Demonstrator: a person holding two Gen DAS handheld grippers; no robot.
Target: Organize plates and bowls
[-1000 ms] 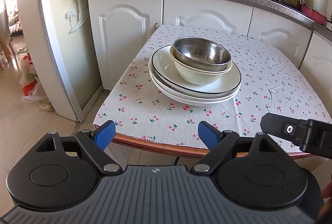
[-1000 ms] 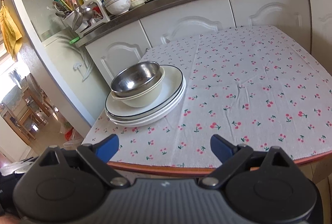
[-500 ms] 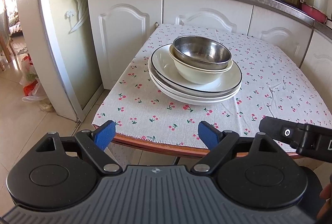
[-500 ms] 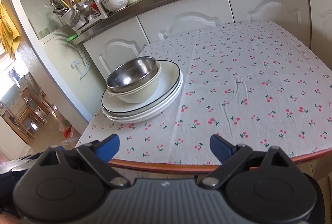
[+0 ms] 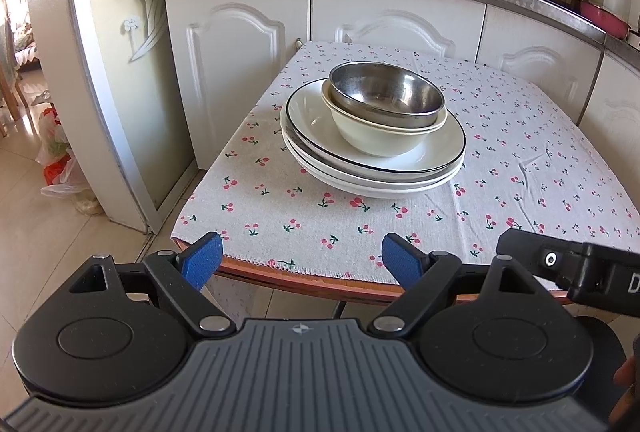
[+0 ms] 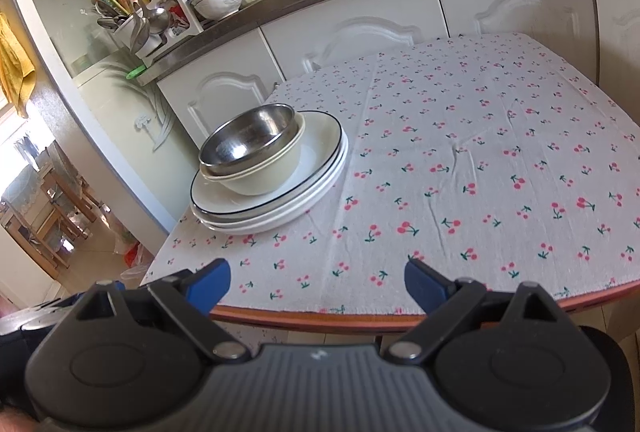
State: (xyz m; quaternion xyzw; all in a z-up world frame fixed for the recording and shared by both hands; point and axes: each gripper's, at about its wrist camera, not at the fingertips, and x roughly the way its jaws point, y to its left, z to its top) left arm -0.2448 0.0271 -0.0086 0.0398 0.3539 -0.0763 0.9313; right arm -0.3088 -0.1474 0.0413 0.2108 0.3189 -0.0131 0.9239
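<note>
Both our grippers hover at the near edge of the table, fingers spread and empty, with the stacked dishes ahead.

Our left gripper (image 5: 301, 259) stands released, nothing between its blue pads (image 5: 202, 258), and the pile sits straight ahead of it and well apart: a steel bowl (image 5: 386, 94) nested in a cream bowl (image 5: 376, 138), both resting on a stack of black-rimmed white plates (image 5: 372, 172) on the cherry-print tablecloth (image 5: 520, 168). Our right gripper (image 6: 317, 285) is likewise spread wide with nothing held; from it the same steel bowl (image 6: 248, 138), cream bowl (image 6: 260, 176) and plates (image 6: 272, 210) lie ahead and to its left, while bare cloth (image 6: 480, 160) stretches directly ahead. The right gripper's black body (image 5: 568, 268) shows just beside the left one, on its right.
</note>
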